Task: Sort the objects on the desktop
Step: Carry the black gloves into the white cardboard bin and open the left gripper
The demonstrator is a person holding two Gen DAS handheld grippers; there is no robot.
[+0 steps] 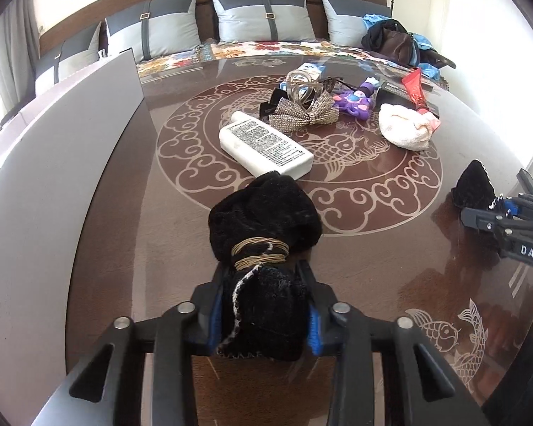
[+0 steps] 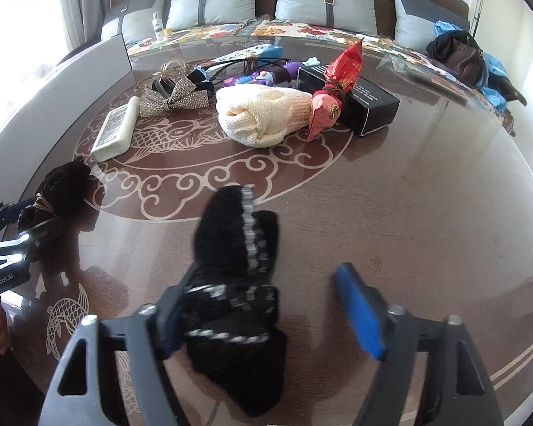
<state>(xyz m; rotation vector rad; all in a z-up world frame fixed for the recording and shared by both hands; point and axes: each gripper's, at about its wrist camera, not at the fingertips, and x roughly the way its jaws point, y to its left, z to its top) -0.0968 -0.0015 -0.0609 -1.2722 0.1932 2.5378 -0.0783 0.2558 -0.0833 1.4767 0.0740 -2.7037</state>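
1. Patterned brown worktop [image 2: 391,195] stands before a cushioned sofa [image 2: 323,3].
2. Left tool [image 1: 263,319] is clamped on a black knit bundle [image 1: 263,220] tied with cord.
3. Right tool [image 2: 266,314] is spread wide; a black sock [image 2: 238,284] hangs against its left finger.
4. Both look soft, light and floppy, best pinched mid-body.

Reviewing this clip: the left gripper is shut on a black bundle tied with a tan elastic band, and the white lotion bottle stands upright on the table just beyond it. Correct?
Not quite. The white lotion bottle is lying flat on its side on the table, not standing upright; the left wrist view shows this. The rest holds: the left gripper is shut on the black bundle tied with a tan elastic band, and the bottle lies just beyond it.
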